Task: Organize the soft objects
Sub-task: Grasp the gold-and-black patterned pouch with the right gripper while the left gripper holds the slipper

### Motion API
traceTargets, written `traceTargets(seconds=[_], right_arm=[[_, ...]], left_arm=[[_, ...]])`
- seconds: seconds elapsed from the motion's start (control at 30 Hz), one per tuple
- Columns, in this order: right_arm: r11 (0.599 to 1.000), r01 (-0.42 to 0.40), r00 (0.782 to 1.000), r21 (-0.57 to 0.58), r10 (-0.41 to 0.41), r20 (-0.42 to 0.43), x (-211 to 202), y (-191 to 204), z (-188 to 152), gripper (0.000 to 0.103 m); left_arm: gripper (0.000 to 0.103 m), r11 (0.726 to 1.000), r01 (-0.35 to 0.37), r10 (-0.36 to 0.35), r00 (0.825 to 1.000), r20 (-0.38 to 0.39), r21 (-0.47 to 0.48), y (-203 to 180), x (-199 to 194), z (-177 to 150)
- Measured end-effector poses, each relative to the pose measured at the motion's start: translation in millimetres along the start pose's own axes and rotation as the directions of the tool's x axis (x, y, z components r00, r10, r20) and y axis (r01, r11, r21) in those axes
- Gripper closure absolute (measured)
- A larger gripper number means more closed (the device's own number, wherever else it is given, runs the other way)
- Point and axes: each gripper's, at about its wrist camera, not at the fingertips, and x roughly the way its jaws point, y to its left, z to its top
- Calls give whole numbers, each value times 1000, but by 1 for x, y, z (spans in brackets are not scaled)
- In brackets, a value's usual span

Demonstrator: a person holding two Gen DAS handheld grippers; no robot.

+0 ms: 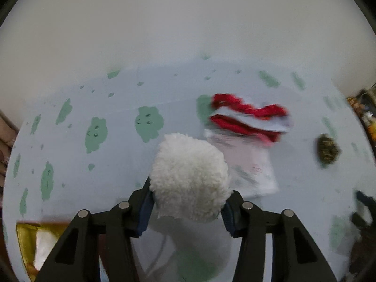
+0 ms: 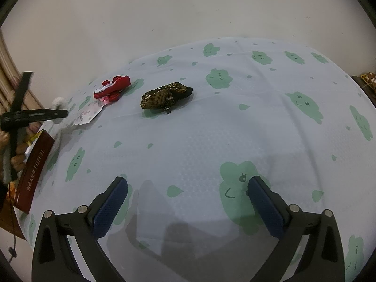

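Both wrist cameras look steeply down along their fingers at the tablecloth (image 2: pixel 211 122) — both views share the red cloth (image 1: pixel 249 117).

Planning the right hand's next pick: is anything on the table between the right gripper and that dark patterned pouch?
Nothing visible. The right gripper hangs open over bare tablecloth, and the stretch up to the dark patterned pouch holds only cloth. The red fabric item lies off to the pouch's left, outside that path.

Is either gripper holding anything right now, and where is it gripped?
The left gripper pinches the white fluffy pompom by its lower sides. The right gripper is open and empty.
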Motion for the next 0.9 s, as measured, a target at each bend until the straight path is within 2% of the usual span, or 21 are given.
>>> traceTargets(seconds=[0.33, 0.57, 0.67, 0.77, 0.9], right_arm=[[999, 19, 1000, -37, -20, -21, 1, 6, 1, 0], [992, -10, 999, -129, 3, -52, 14, 23, 17, 0], [986, -12, 1000, -169, 7, -30, 24, 29, 30, 0], [988, -18, 1000, -157, 16, -16, 36, 27, 48, 0], [989, -30, 1000, -144, 30, -6, 49, 25, 77, 0]], left_arm=[[53, 982, 177, -175, 984, 37, -59, -40, -74, -63], [53, 978, 185, -183, 983, 34, -93, -52, -98, -96], [53, 980, 172, -171, 985, 18, -97, -58, -100, -105], [53, 985, 152, -151, 988, 16, -83, -66, -102, -112], [53, 981, 178, -177, 984, 15, -82, -71, -102, -119]])
